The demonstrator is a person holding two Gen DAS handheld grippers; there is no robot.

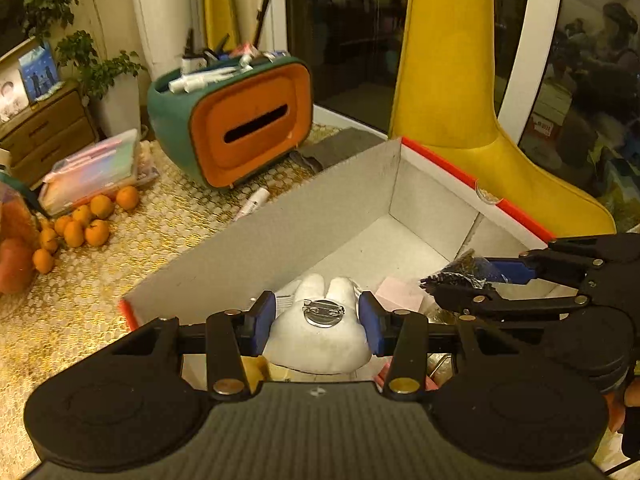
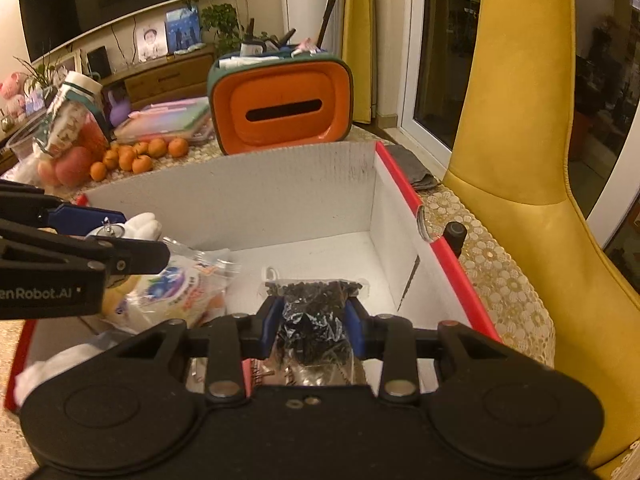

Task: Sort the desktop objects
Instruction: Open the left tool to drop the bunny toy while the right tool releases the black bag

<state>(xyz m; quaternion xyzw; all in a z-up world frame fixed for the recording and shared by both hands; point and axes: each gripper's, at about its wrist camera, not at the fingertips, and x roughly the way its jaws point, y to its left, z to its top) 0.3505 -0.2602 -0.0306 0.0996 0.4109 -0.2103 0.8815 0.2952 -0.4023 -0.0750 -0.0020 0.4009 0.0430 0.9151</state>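
My left gripper (image 1: 317, 320) is shut on a white plush rabbit (image 1: 320, 340) with a metal pin back on it, held over the near end of the white cardboard box (image 1: 280, 224) with red edges. My right gripper (image 2: 313, 322) is shut on a clear bag of small black pieces (image 2: 314, 312), held over the box floor (image 2: 320, 256). In the left wrist view the right gripper (image 1: 460, 286) and its bag (image 1: 468, 272) are at the right. In the right wrist view the left gripper (image 2: 132, 240) with the rabbit (image 2: 144, 224) is at the left.
Snack packets (image 2: 180, 292) and a pink pad (image 1: 400, 294) lie in the box. Behind it stand an orange and teal organiser (image 1: 240, 128), tangerines (image 1: 84, 224), a plastic case (image 1: 92, 172), a jar (image 2: 72, 120) and apples (image 2: 72, 166). A yellow chair (image 2: 520, 160) is at the right.
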